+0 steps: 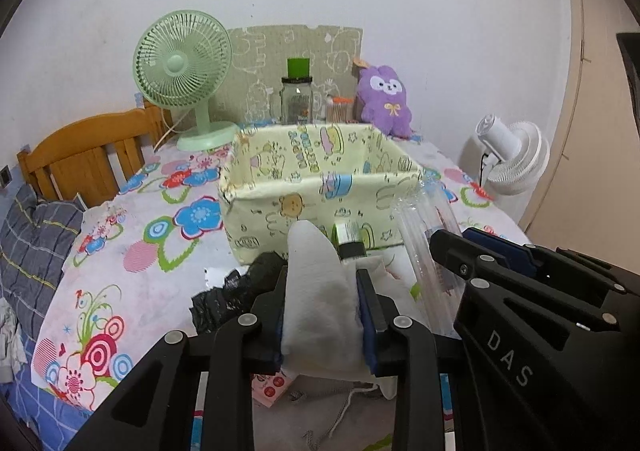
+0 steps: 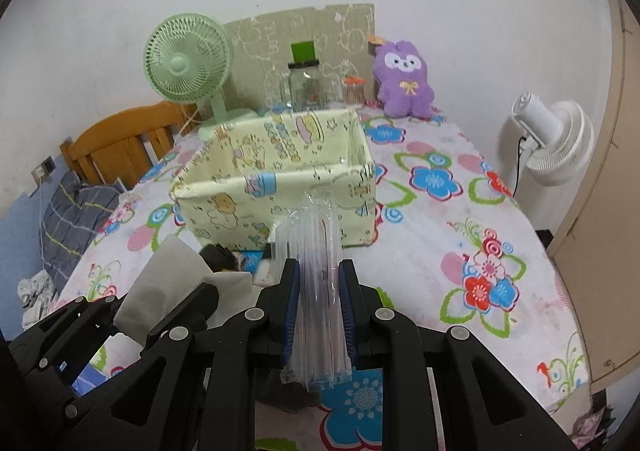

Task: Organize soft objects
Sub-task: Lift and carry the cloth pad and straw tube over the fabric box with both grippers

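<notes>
My left gripper [image 1: 322, 283] is shut on a folded white cloth [image 1: 316, 303], held above the table just in front of the pale yellow fabric box [image 1: 280, 187]. My right gripper [image 2: 318, 283] is shut on a clear plastic packet of straws [image 2: 316, 271], also just in front of the box [image 2: 240, 187]. The packet also shows in the left wrist view [image 1: 428, 235], and the cloth in the right wrist view [image 2: 160, 283]. The box looks empty inside. A black crumpled bag [image 1: 236, 291] and a small green-labelled bottle [image 1: 350, 239] lie below the left gripper.
The table has a flowered cover [image 2: 460, 211]. At its back stand a green fan [image 1: 184, 71], a glass jar with green lid [image 1: 296, 91], a purple plush [image 1: 384, 99] and a cardboard sheet. A white fan [image 2: 556, 139] stands right, a wooden chair [image 1: 84, 159] left.
</notes>
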`<action>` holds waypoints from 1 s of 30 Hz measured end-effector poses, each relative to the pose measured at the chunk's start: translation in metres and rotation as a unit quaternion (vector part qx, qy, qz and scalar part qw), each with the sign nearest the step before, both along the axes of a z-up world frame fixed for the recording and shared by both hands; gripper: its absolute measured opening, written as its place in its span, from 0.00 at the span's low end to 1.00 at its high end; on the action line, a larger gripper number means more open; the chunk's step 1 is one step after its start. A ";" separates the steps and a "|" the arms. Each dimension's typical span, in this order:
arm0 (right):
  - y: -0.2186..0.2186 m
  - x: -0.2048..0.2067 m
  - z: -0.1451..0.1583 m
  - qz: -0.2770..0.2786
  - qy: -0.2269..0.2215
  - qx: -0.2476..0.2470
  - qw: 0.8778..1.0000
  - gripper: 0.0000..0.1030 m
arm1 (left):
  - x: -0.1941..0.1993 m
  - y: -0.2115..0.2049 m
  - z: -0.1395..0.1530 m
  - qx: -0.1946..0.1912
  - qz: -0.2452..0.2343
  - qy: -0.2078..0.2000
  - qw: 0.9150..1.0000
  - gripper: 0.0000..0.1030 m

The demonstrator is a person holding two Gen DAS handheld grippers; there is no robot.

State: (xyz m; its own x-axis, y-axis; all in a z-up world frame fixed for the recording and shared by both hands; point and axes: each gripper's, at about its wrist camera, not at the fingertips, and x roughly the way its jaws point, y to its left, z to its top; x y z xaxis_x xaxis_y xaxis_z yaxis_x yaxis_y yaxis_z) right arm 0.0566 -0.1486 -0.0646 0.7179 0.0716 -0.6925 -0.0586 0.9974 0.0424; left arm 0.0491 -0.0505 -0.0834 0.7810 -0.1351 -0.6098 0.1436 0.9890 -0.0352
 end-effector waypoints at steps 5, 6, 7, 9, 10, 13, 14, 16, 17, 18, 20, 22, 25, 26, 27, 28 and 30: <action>0.005 -0.005 0.017 0.004 -0.018 -0.003 1.000 0.22 | -0.002 0.002 0.015 -0.005 0.001 -0.012 1.000 0.28; 0.006 -0.006 0.020 0.005 -0.021 -0.004 1.000 0.22 | -0.003 0.002 0.019 -0.006 0.000 -0.016 1.000 0.28; 0.007 -0.007 0.024 0.006 -0.025 -0.005 1.000 0.22 | -0.003 0.003 0.022 -0.006 0.001 -0.018 1.000 0.28; 0.009 -0.008 0.030 0.008 -0.032 -0.005 0.999 0.22 | -0.003 0.003 0.028 -0.007 0.000 -0.022 1.000 0.28; 0.010 -0.009 0.034 0.008 -0.036 -0.006 0.999 0.22 | -0.003 0.003 0.031 -0.007 0.000 -0.024 1.000 0.28; 0.012 -0.010 0.043 0.009 -0.046 -0.007 0.999 0.22 | -0.003 0.003 0.039 -0.007 -0.001 -0.031 1.000 0.28; 0.011 -0.010 0.046 0.009 -0.048 -0.007 0.999 0.22 | -0.003 0.002 0.041 -0.006 -0.002 -0.033 0.999 0.28; 0.012 -0.011 0.052 0.009 -0.054 -0.007 0.998 0.22 | -0.003 0.002 0.046 -0.004 -0.002 -0.039 0.999 0.28; 0.012 -0.011 0.054 0.009 -0.056 -0.007 0.998 0.22 | -0.002 0.001 0.049 -0.004 -0.003 -0.041 0.999 0.28; 0.012 -0.010 0.057 0.008 -0.059 -0.007 0.998 0.22 | -0.002 0.001 0.051 -0.004 -0.003 -0.044 0.999 0.28; 0.012 -0.009 0.062 0.007 -0.063 -0.007 0.998 0.22 | 0.000 0.001 0.055 -0.004 -0.004 -0.047 0.999 0.28; 0.012 -0.008 0.065 0.006 -0.066 -0.007 0.998 0.22 | 0.002 0.001 0.057 -0.003 -0.005 -0.051 0.999 0.28; 0.012 -0.003 0.068 0.004 -0.069 -0.006 0.998 0.22 | 0.007 0.002 0.060 -0.002 -0.005 -0.053 0.999 0.28; 0.012 -0.001 0.069 0.004 -0.070 -0.006 0.998 0.22 | 0.010 0.002 0.061 -0.001 -0.005 -0.053 0.999 0.28; 0.012 0.001 0.069 0.004 -0.070 -0.007 0.997 0.22 | 0.013 0.002 0.062 -0.001 -0.005 -0.054 0.999 0.28; 0.012 0.003 0.070 0.004 -0.071 -0.007 0.997 0.22 | 0.014 0.002 0.063 -0.001 -0.005 -0.055 0.998 0.28; 0.012 0.009 0.072 0.003 -0.074 -0.009 0.997 0.22 | 0.019 0.001 0.064 -0.003 -0.004 -0.057 0.998 0.28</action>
